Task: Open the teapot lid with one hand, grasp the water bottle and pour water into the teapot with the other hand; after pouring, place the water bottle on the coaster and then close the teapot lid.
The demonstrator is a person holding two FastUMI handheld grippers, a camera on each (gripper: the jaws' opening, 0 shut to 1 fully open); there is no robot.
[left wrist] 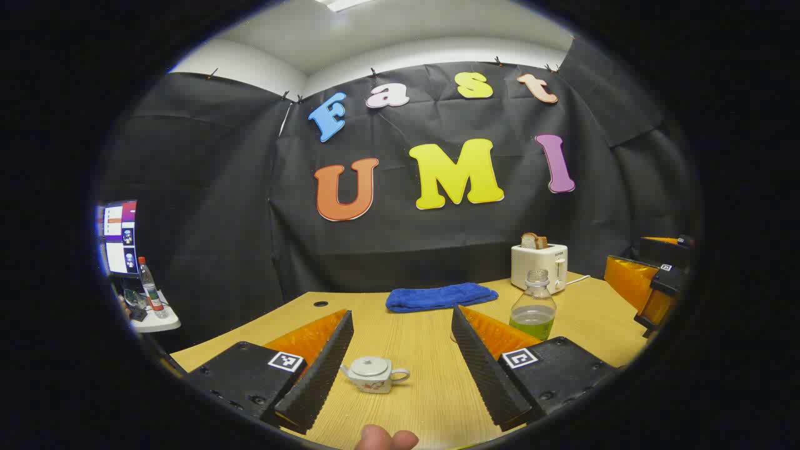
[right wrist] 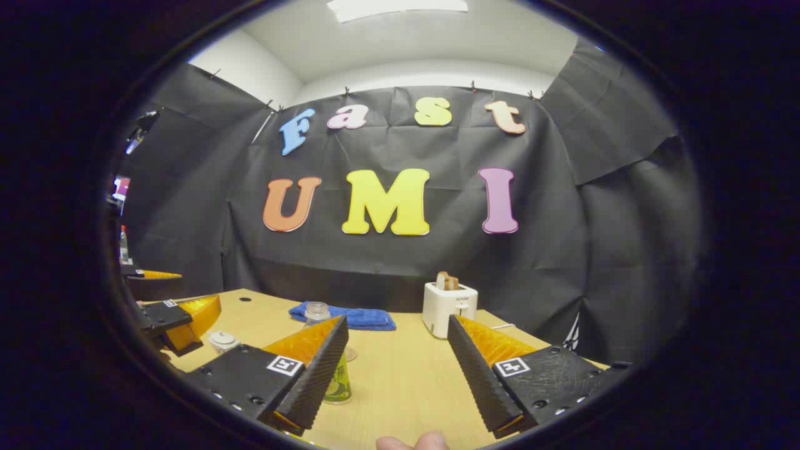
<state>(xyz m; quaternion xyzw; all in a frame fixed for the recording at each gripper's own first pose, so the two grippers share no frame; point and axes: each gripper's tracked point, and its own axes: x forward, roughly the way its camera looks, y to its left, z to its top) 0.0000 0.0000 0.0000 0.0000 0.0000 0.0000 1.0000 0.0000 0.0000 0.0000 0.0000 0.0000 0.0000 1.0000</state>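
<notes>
Both my grippers, left (left wrist: 400,369) and right (right wrist: 395,375), hang wide open above the table (left wrist: 406,337); the small, fragile-looking teapot (left wrist: 374,374) sits between my left fingers, its lid knob probably the handhold, the light bottle (right wrist: 328,362) nearby.

In the right gripper view the bottle (right wrist: 331,369) is half hidden behind the right gripper's near finger (right wrist: 315,375), and the teapot (right wrist: 223,341) is too small to tell much. The coaster is mostly covered by a finger in both views. The desk (left wrist: 406,387) gets cut off at the bottom edge.
</notes>
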